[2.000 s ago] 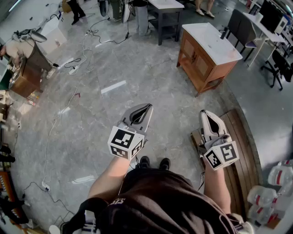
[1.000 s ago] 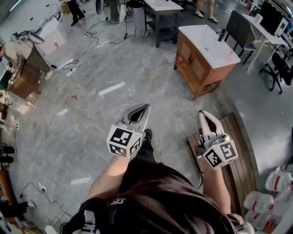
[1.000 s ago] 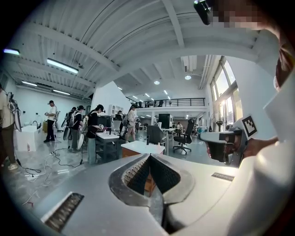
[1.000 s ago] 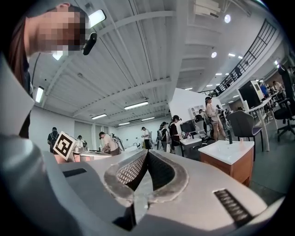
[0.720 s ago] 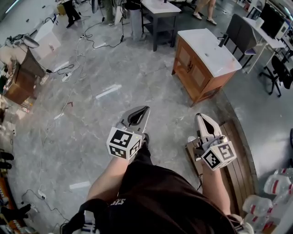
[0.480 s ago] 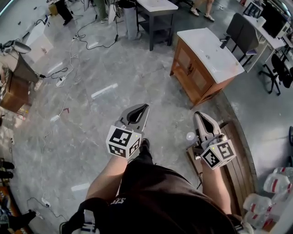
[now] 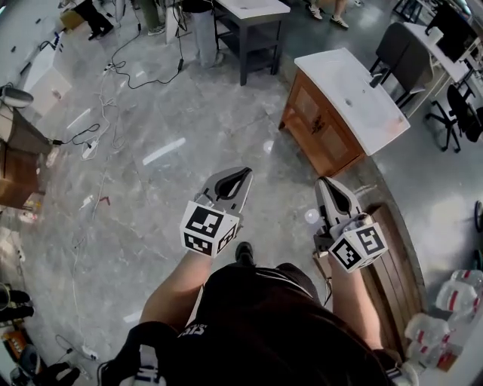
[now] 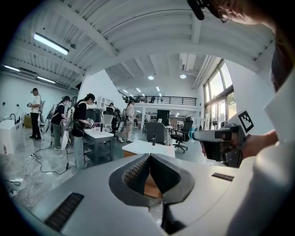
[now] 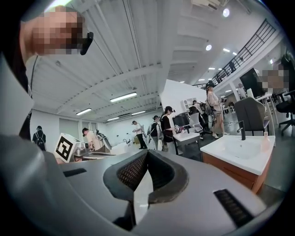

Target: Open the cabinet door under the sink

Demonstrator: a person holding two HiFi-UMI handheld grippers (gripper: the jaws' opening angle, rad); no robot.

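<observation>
Now both grippers are held out over the grey floor [image 7: 151, 188]. The left gripper [image 7: 243, 175] has its fingers shut tight together, with nothing between them. The right gripper [image 7: 323, 183] has its fingers together too, and they hold nothing. The cabinet [image 7: 321, 136] stands on the floor ahead of the fingers, well apart from them, a bit to the right of the right fingers. Its wood doors [image 7: 311, 124] look shut and face the fingers. The white sink [image 7: 353, 92] lies on top of it, with a dark tap [image 7: 375, 74] at the far side. A wood board [image 7: 389, 264] lies on the floor just right of the right fingers. A dark table [image 7: 249, 15] stands far ahead of the left fingers.
</observation>
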